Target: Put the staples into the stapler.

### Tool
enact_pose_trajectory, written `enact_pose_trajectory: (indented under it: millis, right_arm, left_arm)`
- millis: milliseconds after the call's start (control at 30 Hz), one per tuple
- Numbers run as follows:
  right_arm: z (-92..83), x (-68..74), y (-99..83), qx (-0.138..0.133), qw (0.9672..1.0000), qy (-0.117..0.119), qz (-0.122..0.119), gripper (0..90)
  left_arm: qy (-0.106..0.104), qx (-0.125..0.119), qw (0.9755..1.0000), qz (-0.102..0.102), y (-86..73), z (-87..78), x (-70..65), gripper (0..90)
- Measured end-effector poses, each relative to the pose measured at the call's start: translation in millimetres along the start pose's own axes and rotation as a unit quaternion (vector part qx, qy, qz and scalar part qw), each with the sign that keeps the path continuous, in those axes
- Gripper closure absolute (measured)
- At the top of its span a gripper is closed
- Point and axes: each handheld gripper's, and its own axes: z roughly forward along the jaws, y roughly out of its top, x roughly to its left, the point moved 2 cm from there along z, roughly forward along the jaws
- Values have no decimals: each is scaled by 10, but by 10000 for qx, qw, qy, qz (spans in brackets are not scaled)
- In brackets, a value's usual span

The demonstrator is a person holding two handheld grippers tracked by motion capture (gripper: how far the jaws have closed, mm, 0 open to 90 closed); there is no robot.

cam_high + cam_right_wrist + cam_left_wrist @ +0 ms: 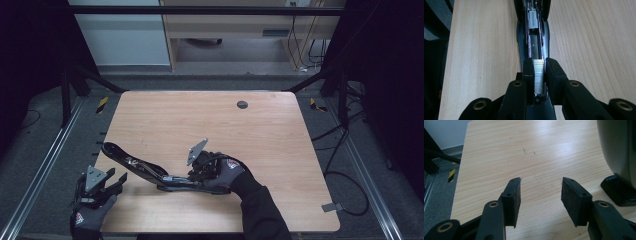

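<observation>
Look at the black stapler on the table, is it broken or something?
Probably not broken. The stapler lies swung wide open on the table, its metal channel bare. The right gripper pinches a silver strip of staples over that channel, so it looks like a refill.

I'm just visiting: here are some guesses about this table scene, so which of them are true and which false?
1. The right gripper pinches a strip of staples. True.
2. The stapler is closed. False: it lies opened out, its channel bare.
3. The left gripper holds the stapler. False: its jaws are open with only the table between them.
4. The staples sit over the stapler's channel. True.
</observation>
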Motion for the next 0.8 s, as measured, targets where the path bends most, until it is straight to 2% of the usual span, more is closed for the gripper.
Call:
enact_pose_trajectory:
  millis: [333,800]
  right_arm:
    - [-27,20,14,-113,9999,41,-27,785]
    - [-6,8,1,-32,10000,72,-16,786]
  left_arm:
    - [6,-3,10000,5,-1,1,3,497]
    - [10,-8,10000,12,-1,0,4,496]
